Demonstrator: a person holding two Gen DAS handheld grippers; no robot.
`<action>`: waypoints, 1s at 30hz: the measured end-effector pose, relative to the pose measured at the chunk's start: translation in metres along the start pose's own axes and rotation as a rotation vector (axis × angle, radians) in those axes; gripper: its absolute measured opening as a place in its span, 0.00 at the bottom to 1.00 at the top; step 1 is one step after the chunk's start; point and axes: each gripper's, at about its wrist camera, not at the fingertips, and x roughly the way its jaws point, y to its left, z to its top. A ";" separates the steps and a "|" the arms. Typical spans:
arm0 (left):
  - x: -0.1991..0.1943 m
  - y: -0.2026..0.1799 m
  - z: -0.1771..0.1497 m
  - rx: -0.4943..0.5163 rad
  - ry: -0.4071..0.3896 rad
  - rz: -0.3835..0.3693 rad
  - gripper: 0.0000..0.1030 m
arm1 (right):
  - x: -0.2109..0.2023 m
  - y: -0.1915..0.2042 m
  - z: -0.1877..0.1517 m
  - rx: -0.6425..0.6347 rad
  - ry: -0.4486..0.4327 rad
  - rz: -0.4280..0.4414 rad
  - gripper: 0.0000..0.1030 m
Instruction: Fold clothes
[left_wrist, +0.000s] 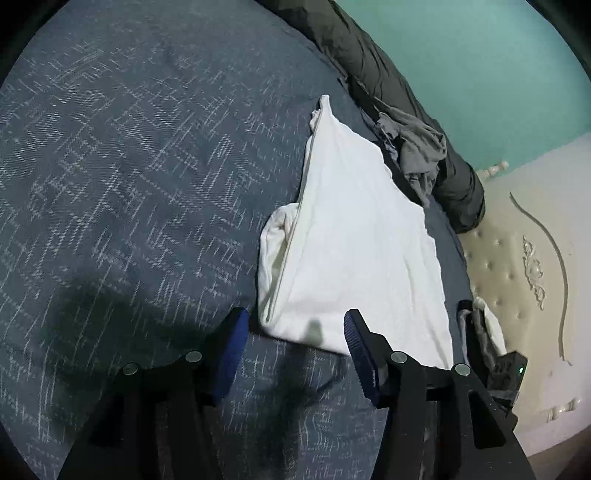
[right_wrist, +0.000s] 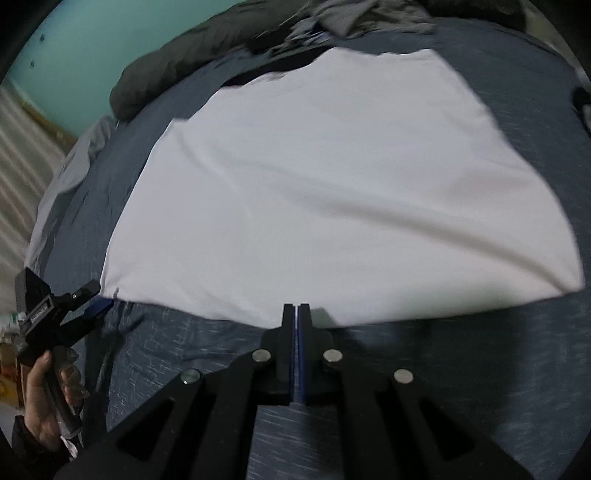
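White garment (left_wrist: 351, 240) lies on the bed (left_wrist: 129, 166), part-folded, w/ a sleeve tucked under along one side. In the left wrist view its long axis runs away from us, up toward the dark grey duvet (left_wrist: 388, 74) and the crumpled grey clothes (left_wrist: 417, 147) by the teal wall (left_wrist: 461, 55). Near hem sits right at the left hand-held gripper (left_wrist: 295, 332): one blue pad just beside the hem's left corner, the other overlapping the hem further along, so the hem edge falls btwn them.

Left hand-held gripper is abt half open, nothing pinched; cloth is not pressed by either pad as far as we can tell. It points down at a slant toward the bed.

Right hand-held gripper (right_wrist: 298, 314) is fully closed, pads together, holding nothing. Its tips sit at the near edge of the garment (right_wrist: 314, 177), roughly mid-hem; view is blurred, so we can't say if they touch the cloth. It tilts steeply down.

In the right wrist view the left hand-held gripper (right_wrist: 92, 302) shows at the garment's corner, w/ the person's hand (right_wrist: 48, 398) on its grip.

We judge the left is better placed to take the hem: jaws already straddle it. Next fold likely goes along the long axis, hem carried toward the far end; the right must open first.
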 end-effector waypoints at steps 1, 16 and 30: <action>0.001 0.000 0.001 0.000 -0.005 -0.004 0.49 | -0.003 -0.008 0.001 0.010 -0.004 -0.006 0.01; -0.008 -0.043 0.016 0.096 -0.066 -0.016 0.05 | -0.042 -0.068 0.005 0.112 -0.061 -0.014 0.01; 0.057 -0.228 0.039 0.386 0.006 -0.080 0.04 | -0.089 -0.111 0.012 0.160 -0.148 0.030 0.01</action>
